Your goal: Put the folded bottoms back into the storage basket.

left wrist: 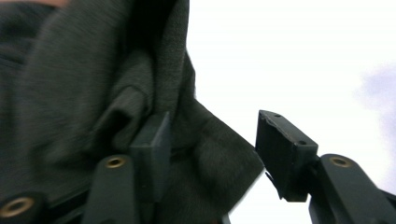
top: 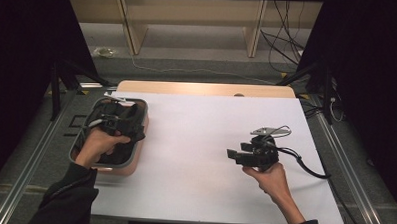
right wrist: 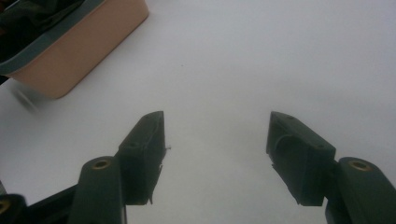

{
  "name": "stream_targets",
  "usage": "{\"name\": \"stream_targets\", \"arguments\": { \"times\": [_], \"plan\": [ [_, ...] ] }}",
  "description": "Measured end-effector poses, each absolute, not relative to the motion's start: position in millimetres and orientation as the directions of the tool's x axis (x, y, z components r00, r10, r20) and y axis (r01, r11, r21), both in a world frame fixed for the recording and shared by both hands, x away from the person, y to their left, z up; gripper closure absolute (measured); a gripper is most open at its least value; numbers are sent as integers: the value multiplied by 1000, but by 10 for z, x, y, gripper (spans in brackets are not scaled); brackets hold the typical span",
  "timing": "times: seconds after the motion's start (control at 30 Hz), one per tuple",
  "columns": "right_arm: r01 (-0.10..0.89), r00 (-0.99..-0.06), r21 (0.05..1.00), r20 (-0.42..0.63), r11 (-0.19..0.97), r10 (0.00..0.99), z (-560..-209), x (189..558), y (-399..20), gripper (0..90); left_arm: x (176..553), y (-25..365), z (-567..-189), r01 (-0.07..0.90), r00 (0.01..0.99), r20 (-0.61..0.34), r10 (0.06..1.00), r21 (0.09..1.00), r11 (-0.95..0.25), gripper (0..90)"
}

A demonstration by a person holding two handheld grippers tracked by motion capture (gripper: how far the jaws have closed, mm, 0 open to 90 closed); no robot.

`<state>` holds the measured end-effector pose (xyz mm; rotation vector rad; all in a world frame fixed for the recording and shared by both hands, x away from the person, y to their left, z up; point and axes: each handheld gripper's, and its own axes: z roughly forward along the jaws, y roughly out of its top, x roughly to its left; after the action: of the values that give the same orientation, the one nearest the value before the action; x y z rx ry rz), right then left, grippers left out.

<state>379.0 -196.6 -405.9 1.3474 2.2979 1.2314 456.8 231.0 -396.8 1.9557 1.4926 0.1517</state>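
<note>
A dark grey cloth (top: 128, 113) lies bunched in a pink bin with a grey rim (top: 118, 170) at the table's left. My left gripper (top: 130, 125) hovers over that bin. In the left gripper view its jaws stand apart (left wrist: 214, 116); the cloth (left wrist: 93, 84) hangs against the left pad and spreads partway across the gap, while the right pad is bare. My right gripper (top: 237, 152) is held above the white sheet at the right, pointing left toward the bin. Its jaws (right wrist: 217, 116) are open with nothing between them. The bin (right wrist: 84, 51) shows in the right gripper view's upper left.
A white sheet (top: 195, 142) covers most of the wooden table (top: 207, 89). The right gripper's cable (top: 309, 168) loops off toward the sheet's right edge. Metal rails run along both sides, and cables and shelf legs lie on the floor beyond.
</note>
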Motion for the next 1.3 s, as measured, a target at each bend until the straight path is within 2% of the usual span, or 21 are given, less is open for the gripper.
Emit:
{"name": "stream_targets", "arguments": {
  "times": [0.07, 0.17, 0.27, 0.43, 0.5, 0.63, 0.93, 1.07, 1.3],
  "plan": [
    [625, -561, 744, 220, 234, 798, -4060, 3790, -1965, 383, 4589, 2287, -4028, 819, 329, -273, 904, 560, -128, 446],
    [624, -561, 745, 219, 234, 798, -4056, 3792, -1970, 383, 4605, 2345, -4085, 819, 300, -266, 916, 564, -104, 609],
    [625, -561, 745, 220, 234, 798, -4056, 3792, -1972, 383, 4603, 2394, -4094, 824, 309, -327, 893, 561, -79, 735],
    [626, -557, 746, 223, 227, 800, -4041, 3787, -1982, 383, 4584, 2440, -4060, 826, 328, -351, 877, 557, -85, 785],
    [623, -558, 748, 221, 228, 800, -4039, 3787, -1988, 383, 4559, 2459, -4012, 819, 333, -332, 883, 566, -96, 842],
    [625, -559, 745, 221, 231, 799, -4048, 3789, -1981, 383, 4561, 2484, -4030, 818, 338, -314, 887, 564, -112, 857],
    [624, -556, 748, 223, 225, 800, -4040, 3788, -1985, 383, 4714, 2426, -4360, 860, 308, -254, 917, 487, -154, 855],
    [627, -557, 745, 224, 228, 799, -4049, 3788, -1975, 383, 4765, 2403, -4433, 865, 285, -248, 926, 483, -137, 851],
    [623, -558, 750, 224, 225, 799, -4039, 3783, -1986, 383, 4725, 2422, -4372, 859, 288, -244, 926, 493, -137, 810]
  ]
}}
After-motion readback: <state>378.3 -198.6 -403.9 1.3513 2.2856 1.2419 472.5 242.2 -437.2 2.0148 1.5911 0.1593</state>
